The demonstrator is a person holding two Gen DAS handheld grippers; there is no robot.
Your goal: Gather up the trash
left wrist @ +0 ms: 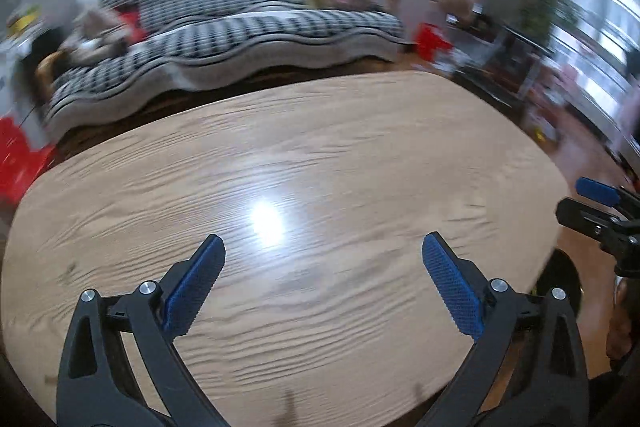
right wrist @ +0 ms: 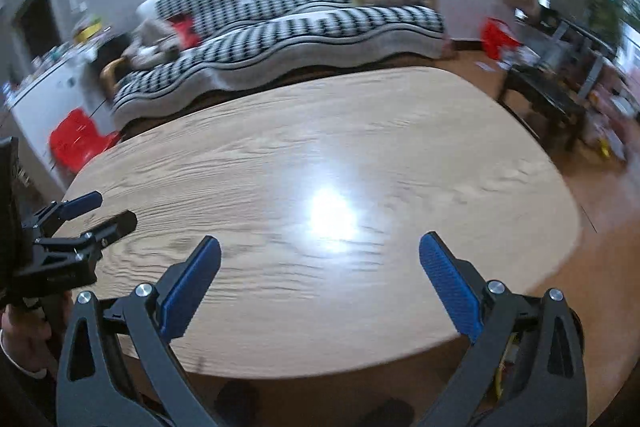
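Above the wooden table (left wrist: 300,155), left gripper (left wrist: 323,283) and right gripper (right wrist: 320,279) tilt downward — both spread wide, empty.

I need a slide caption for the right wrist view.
Right tool open over the wooden table, left tool beside it, sofa behind.

Pale wood-grain table (left wrist: 280,155) — black-and-white checked sofa (left wrist: 248,23) — red stool (right wrist: 78,139), blue-padded black tongs (left wrist: 322,267).

Left hand-held gripper (left wrist: 323,251) gapes empty over wooden table (left wrist: 320,147)
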